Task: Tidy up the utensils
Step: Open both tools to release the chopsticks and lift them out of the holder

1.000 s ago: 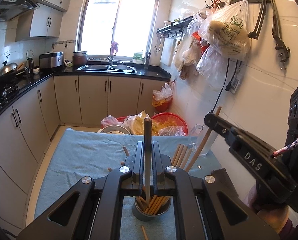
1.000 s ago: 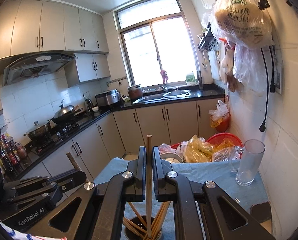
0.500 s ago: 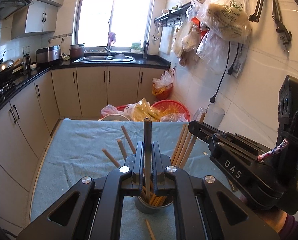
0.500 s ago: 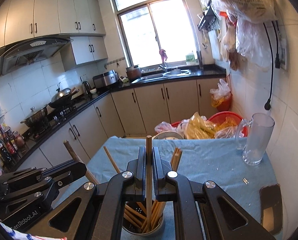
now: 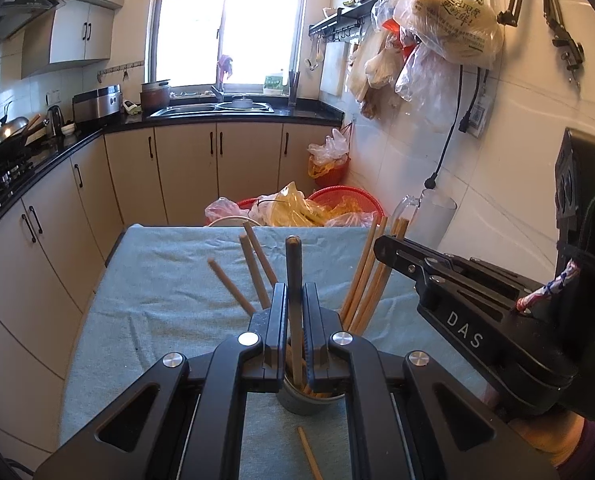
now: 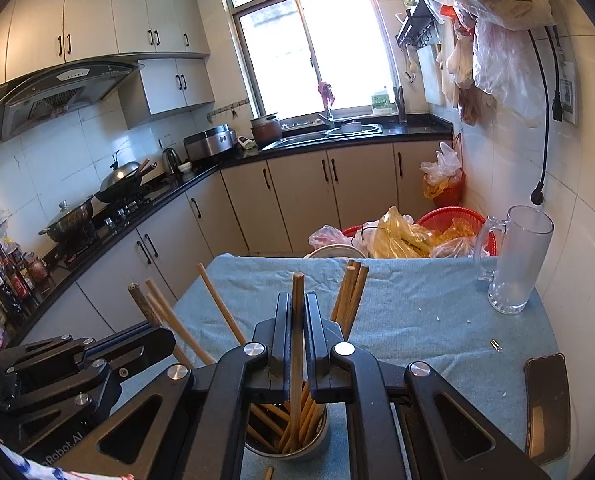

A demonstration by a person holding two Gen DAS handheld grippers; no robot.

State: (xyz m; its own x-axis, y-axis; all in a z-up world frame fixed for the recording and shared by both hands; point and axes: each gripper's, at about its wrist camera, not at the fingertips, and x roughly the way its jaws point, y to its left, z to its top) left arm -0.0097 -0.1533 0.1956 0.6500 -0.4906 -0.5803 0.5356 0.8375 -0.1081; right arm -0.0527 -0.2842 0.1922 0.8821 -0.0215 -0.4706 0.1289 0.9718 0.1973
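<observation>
A metal utensil cup [image 5: 309, 400] stands on the blue cloth, filled with several wooden chopsticks [image 5: 363, 272]. It also shows in the right wrist view [image 6: 289, 446]. My left gripper [image 5: 295, 312] is shut on a dark chopstick [image 5: 294, 264], held upright with its lower end in the cup. My right gripper [image 6: 296, 320] is shut on a light wooden chopstick [image 6: 297, 300], its lower end also in the cup. Each gripper shows in the other's view, close beside the cup: the right one [image 5: 477, 320], the left one [image 6: 77, 372].
A loose chopstick [image 5: 309, 456] lies on the cloth in front of the cup. A glass mug [image 6: 513, 260] stands at the table's far right, a dark phone [image 6: 547, 404] at the near right. Red baskets with plastic bags [image 6: 401, 236] sit beyond the table's far edge.
Both grippers have come down and tilted toward the table, lowering their chopsticks into the cup. More of the cloth and the standing chopsticks now show.
</observation>
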